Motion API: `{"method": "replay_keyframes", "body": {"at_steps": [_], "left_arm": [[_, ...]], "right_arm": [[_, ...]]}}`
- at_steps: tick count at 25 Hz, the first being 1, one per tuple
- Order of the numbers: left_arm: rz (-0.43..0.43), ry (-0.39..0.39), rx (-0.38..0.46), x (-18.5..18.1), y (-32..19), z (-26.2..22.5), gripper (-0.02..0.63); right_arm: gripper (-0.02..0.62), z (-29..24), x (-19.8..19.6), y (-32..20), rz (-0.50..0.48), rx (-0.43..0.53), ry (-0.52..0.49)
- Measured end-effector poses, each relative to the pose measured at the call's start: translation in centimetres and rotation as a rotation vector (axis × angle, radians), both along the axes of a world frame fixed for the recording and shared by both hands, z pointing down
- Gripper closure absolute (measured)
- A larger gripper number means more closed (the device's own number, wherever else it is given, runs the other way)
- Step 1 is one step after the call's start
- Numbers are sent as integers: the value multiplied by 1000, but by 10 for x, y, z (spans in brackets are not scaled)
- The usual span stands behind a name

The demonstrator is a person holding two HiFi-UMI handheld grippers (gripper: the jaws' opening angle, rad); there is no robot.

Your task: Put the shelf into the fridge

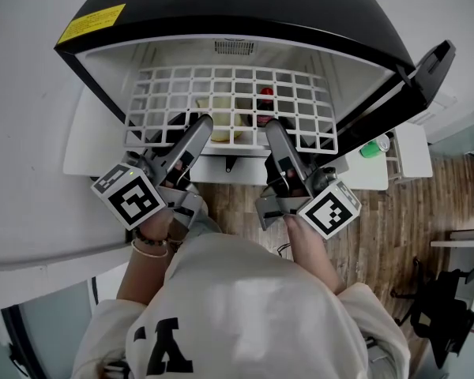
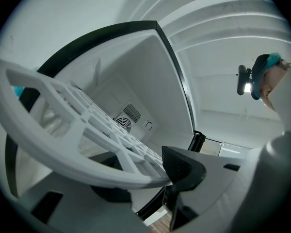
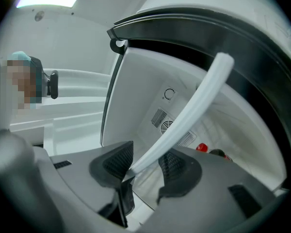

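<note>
Left fingers (image 2: 184, 166) clamped on the front rim of the white grid shelf (image 1: 229, 93). Right fingers (image 3: 114, 164) clamped on the same rim, further right. Shelf held roughly level and mostly inside the open fridge (image 1: 182, 54), with its front edge at the mouth (a red-capped bottle (image 1: 266, 93) stands below the grid). Step in hand, I judge: sliding it home. Next move likely calls for seating both sides evenly on the wall supports, pushing back, then letting go.
</note>
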State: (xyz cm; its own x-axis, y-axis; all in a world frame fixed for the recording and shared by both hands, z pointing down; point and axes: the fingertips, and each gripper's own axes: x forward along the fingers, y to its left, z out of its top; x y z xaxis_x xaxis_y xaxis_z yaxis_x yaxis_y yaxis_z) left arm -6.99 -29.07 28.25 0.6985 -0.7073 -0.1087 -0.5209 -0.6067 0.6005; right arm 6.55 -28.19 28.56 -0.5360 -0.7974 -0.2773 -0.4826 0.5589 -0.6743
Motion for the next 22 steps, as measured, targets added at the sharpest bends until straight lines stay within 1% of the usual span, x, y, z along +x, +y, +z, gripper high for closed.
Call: {"method": "replay_keyframes", "body": {"at_steps": [22], "left_arm": [[2,1,-1,0,-8,1,426]], "right_arm": [[429,-1,-1,-8,-9,12,-17]]}}
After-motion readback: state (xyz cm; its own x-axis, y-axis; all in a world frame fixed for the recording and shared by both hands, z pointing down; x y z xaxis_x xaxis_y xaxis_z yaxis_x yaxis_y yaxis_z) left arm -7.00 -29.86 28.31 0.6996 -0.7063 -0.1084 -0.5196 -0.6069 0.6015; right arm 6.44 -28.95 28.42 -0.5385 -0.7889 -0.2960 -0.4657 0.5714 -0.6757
